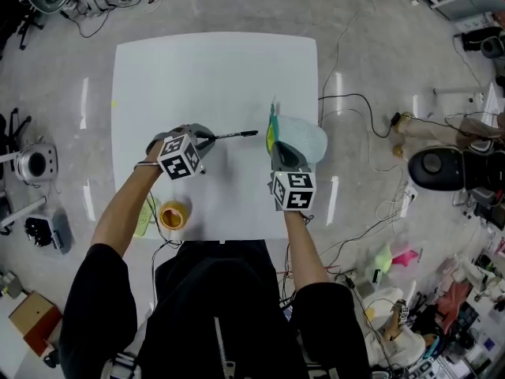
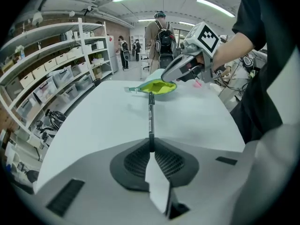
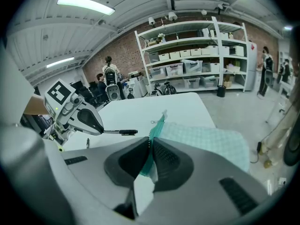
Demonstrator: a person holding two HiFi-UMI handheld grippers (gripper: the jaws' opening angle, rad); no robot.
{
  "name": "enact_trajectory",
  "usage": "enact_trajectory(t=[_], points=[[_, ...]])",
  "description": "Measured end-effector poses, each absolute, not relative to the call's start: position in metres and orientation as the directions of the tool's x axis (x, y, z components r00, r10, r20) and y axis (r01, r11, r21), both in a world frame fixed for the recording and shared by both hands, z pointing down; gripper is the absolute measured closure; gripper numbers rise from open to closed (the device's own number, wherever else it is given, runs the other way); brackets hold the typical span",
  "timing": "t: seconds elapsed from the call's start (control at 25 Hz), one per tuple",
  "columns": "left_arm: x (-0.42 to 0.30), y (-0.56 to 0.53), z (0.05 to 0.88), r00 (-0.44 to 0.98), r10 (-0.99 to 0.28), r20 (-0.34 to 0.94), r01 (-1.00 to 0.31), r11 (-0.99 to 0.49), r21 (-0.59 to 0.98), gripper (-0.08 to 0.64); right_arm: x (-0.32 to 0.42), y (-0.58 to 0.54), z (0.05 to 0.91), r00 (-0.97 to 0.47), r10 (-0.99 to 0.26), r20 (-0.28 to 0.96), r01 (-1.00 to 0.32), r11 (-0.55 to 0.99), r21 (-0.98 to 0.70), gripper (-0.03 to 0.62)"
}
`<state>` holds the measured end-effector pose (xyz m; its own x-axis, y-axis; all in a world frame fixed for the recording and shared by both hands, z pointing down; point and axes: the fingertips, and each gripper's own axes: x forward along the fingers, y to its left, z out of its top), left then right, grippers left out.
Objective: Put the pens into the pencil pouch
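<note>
A black pen [image 1: 237, 135] sticks out level from my left gripper [image 1: 210, 140], which is shut on its rear end above the white table [image 1: 173, 77]. In the left gripper view the pen [image 2: 150, 114] points at the yellow-green open mouth of the pencil pouch [image 2: 157, 87]. The pale teal pouch [image 1: 306, 139] lies at the table's right edge. My right gripper [image 1: 278, 151] is shut on the teal rim by the pouch's zipper [image 3: 156, 125] and holds the mouth up. The pen tip [image 3: 123, 132] hangs a short way left of the opening.
A yellow tape roll [image 1: 172, 214] and a pale green strip [image 1: 145, 216] sit at the table's near left corner. A small dark object [image 3: 87, 143] lies on the table below the left gripper. Cables and equipment crowd the floor around the table.
</note>
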<state>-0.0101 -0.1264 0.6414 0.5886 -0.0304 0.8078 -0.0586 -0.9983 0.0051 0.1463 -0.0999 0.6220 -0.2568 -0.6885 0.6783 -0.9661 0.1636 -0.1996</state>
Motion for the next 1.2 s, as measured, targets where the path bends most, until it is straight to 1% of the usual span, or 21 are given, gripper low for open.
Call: enact_trajectory(t=[0.12, 0.44, 0.92, 1.2], points=[[-0.001, -0.125, 0.637, 0.599, -0.021, 0.801, -0.053, -0.999, 0.014, 0.514, 0.144, -0.099, 0.62, -0.263, -0.69, 0.675, -0.964, 0.166, -0.205, 0.555], [0.026, -0.117, 0.64, 0.577, 0.022, 0.817, 0.02, -1.0, 0.013, 0.514, 0.143, -0.097, 0.617, -0.281, -0.692, 0.665, -0.959, 0.174, -0.224, 0.555], [0.063, -0.117, 0.648, 0.583, 0.061, 0.81, 0.064, -0.998, 0.029, 0.514, 0.137, -0.1, 0.619, -0.302, -0.685, 0.663, -0.953, 0.191, -0.237, 0.555], [0.088, -0.115, 0.646, 0.598, 0.071, 0.798, 0.068, -0.997, 0.038, 0.514, 0.137, -0.098, 0.617, -0.309, -0.683, 0.662, -0.95, 0.193, -0.244, 0.555]])
